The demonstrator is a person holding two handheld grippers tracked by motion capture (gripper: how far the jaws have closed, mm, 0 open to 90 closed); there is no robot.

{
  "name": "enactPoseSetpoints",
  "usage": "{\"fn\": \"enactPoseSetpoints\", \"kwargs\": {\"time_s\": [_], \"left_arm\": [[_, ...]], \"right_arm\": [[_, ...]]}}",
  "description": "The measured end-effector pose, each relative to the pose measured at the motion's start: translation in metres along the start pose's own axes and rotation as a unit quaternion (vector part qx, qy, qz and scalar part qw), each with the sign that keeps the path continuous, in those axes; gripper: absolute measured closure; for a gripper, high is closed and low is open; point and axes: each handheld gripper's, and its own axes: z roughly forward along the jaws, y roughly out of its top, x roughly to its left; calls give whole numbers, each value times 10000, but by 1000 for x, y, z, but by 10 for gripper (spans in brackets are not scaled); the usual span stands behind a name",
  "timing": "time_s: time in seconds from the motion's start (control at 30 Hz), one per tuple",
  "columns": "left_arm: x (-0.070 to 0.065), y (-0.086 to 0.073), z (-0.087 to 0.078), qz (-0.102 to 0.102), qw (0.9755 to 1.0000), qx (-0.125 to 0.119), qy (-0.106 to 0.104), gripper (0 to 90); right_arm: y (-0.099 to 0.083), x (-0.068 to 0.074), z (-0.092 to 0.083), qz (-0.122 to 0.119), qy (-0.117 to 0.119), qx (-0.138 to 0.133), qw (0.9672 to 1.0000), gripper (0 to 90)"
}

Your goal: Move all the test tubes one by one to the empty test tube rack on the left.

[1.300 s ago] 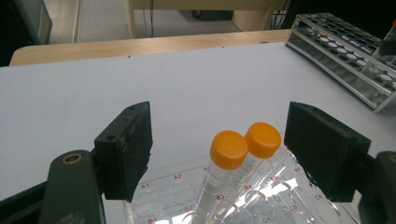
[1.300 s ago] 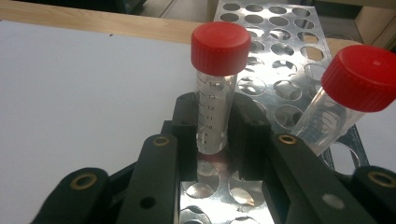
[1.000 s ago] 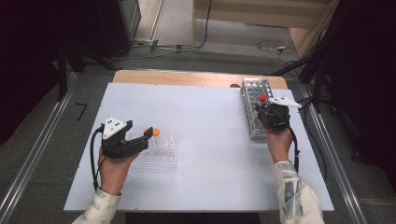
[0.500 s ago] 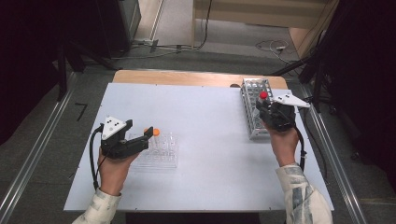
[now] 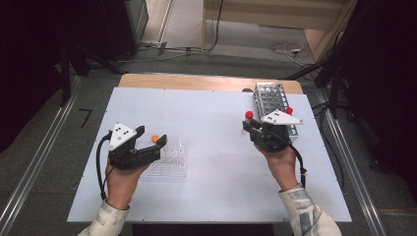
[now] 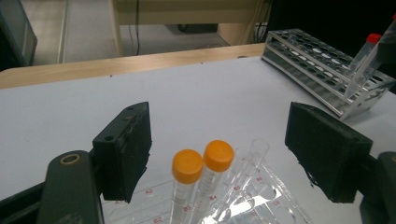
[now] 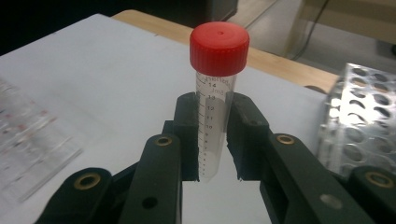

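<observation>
- A red-capped graduated tube (image 7: 215,107) is clamped upright between the jaws of the right gripper (image 7: 215,140); the pads (image 7: 189,135) press on its clear body below the cap, and the cap and upper markings stand above the jaw tips.
- In the high view the right gripper (image 5: 252,129) is held over the white table (image 5: 216,196), just beside the metal tube rack (image 5: 273,101) at the table's far right, with the held tube's red cap (image 5: 249,115) at the gripper's front.
- A second red-capped tube (image 5: 289,111) is seen at the rack, standing tilted in it in the left gripper view (image 6: 362,63).
- The left gripper (image 6: 219,154) is spread wide, with nothing gripped; its two black pads (image 6: 126,149) are set well apart on either side of two orange-capped tubes (image 6: 203,161).
- The orange-capped tubes stand side by side in a clear plastic rack (image 6: 247,200), between the jaws but touched by neither pad.
- In the high view the left gripper (image 5: 155,147) is placed over the clear plastic rack (image 5: 174,157) at the table's near left, well apart from the right gripper.
</observation>
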Motion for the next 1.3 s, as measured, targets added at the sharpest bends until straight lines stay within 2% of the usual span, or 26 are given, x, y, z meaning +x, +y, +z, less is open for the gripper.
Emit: {"fn": "enactPoseSetpoints", "kwargs": {"time_s": [0.17,0.37,0.47,0.63,0.77,0.97,1.17,1.3], "left_arm": [[-12,0,2,124,9998,32,-181,246],[-28,-1,5,269,9986,3,-452,293],[-37,-2,8,322,9971,44,-683,323],[-53,-4,15,438,9942,95,-982,357],[-65,-6,22,504,9915,153,-1187,393],[-73,-6,26,535,9872,181,-1489,509],[-77,-8,29,593,9841,260,-1652,596],[-78,-8,30,607,9830,293,-1706,644]], "right_arm": [[-8,25,6,-168,381,125,9991,720],[-19,54,12,-421,755,257,9959,720],[-21,63,11,-429,1005,271,9936,720],[-24,77,13,-578,1198,356,9905,720],[-27,86,15,-683,1318,418,9880,720],[-26,92,15,-715,1449,430,9859,720],[-25,102,14,-795,1592,447,9830,720],[-24,106,11,-827,1653,427,9818,720]]}}
